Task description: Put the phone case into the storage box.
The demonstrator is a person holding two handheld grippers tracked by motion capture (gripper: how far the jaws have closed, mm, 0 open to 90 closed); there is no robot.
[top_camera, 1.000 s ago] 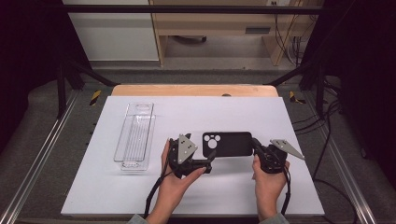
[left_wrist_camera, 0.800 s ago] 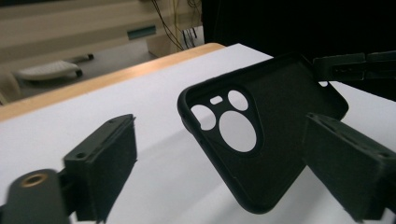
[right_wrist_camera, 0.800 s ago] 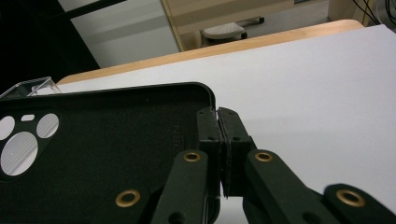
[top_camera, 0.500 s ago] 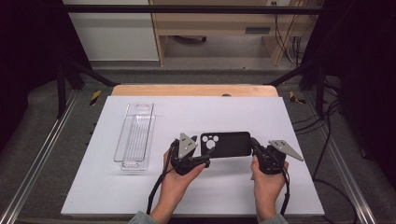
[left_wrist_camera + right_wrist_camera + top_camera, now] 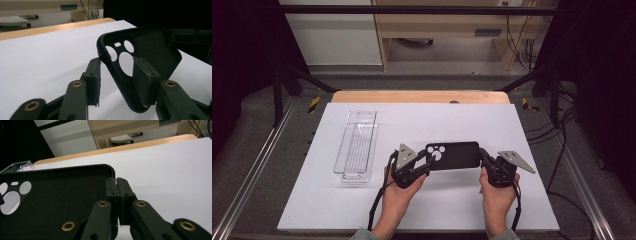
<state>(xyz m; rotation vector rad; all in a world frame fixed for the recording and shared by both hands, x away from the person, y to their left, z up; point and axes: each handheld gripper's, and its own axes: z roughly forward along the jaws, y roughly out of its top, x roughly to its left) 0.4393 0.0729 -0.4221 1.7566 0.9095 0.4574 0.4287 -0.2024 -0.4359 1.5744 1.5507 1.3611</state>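
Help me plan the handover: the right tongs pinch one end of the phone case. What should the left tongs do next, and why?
Probably finish closing. The left tongs have just been closing and straddle the camera-hole end of the case: one pad lies against the inside, the other stands off the rim. The right tongs clamp the far edge, so the case is steadied.

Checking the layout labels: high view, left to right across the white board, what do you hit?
Clear tray → left hand-held gripper → black phone case → right hand-held gripper.
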